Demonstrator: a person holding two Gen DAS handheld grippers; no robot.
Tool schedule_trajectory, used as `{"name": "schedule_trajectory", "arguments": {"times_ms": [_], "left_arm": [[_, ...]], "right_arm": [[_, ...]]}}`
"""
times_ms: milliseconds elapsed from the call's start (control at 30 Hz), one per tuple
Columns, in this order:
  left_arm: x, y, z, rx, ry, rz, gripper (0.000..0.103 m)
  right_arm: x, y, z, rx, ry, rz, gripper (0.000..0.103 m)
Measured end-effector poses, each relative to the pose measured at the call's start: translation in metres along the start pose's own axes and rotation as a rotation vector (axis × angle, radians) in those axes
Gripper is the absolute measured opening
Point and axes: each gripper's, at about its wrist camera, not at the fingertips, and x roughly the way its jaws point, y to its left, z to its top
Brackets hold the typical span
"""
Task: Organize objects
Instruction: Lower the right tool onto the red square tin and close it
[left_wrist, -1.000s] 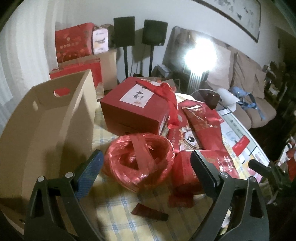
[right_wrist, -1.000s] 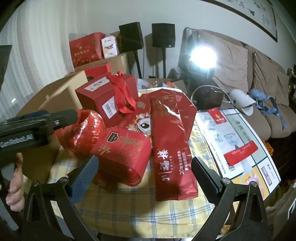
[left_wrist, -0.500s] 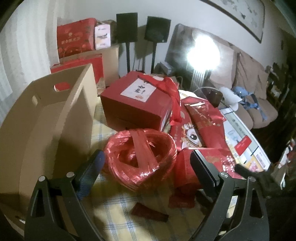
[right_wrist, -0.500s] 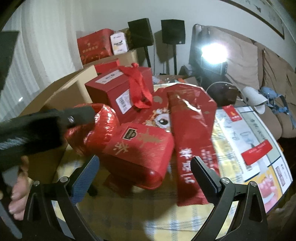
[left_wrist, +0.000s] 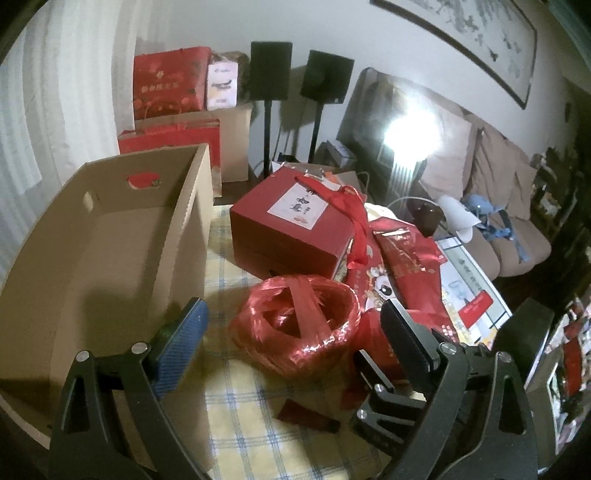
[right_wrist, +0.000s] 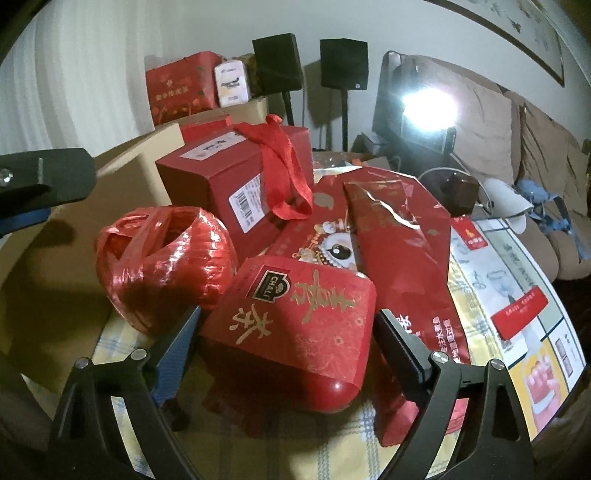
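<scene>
Standing open at the table's (left_wrist: 236, 417) left edge, the carton (left_wrist: 110, 258) is largest; beside it a ribboned box (left_wrist: 288, 236), then the twine ball (left_wrist: 295, 328) between the left hand-held gripper's (left_wrist: 291, 334) spread jaws. The right hand-held gripper (right_wrist: 286, 338), also spread, straddles the tin (right_wrist: 295, 325).

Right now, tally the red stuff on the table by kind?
Ribbon-handled gift box: 1
Twine ball: 1
CHALI tea tin: 1
Long foil pouch: 1
Flat lion-print packet: 1
Small flat piece: 1
Total: 6
</scene>
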Motion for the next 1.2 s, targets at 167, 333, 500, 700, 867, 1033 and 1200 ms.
{"name": "schedule_trajectory", "arguments": {"times_ms": [167,333,500,700,867,1033,1200], "left_arm": [[-0.002,0.003,-0.005,-0.007,0.012,-0.009,0.094],[-0.008,0.002,-0.014,-0.004,0.023,-0.019,0.094],[-0.017,0.004,-0.024,-0.008,0.038,-0.042,0.094],[-0.027,-0.002,-0.046,0.023,0.065,-0.072,0.094],[-0.026,-0.021,-0.071,0.090,0.090,-0.072,0.090],[-0.008,-0.034,-0.090,0.090,0.162,-0.078,0.072],[0.010,-0.037,-0.095,0.076,0.180,-0.026,0.055]], "right_arm": [[-0.001,-0.002,0.000,-0.007,0.009,0.014,0.090],[-0.006,-0.007,0.000,0.021,0.021,0.044,0.089],[-0.020,-0.009,0.000,0.028,0.016,0.071,0.089],[-0.045,-0.020,0.004,0.058,-0.016,0.093,0.089],[-0.066,-0.037,0.006,0.096,-0.045,0.089,0.089],[-0.080,-0.050,0.004,0.105,-0.058,0.064,0.089],[-0.088,-0.058,-0.001,0.103,-0.063,0.045,0.089]]}}
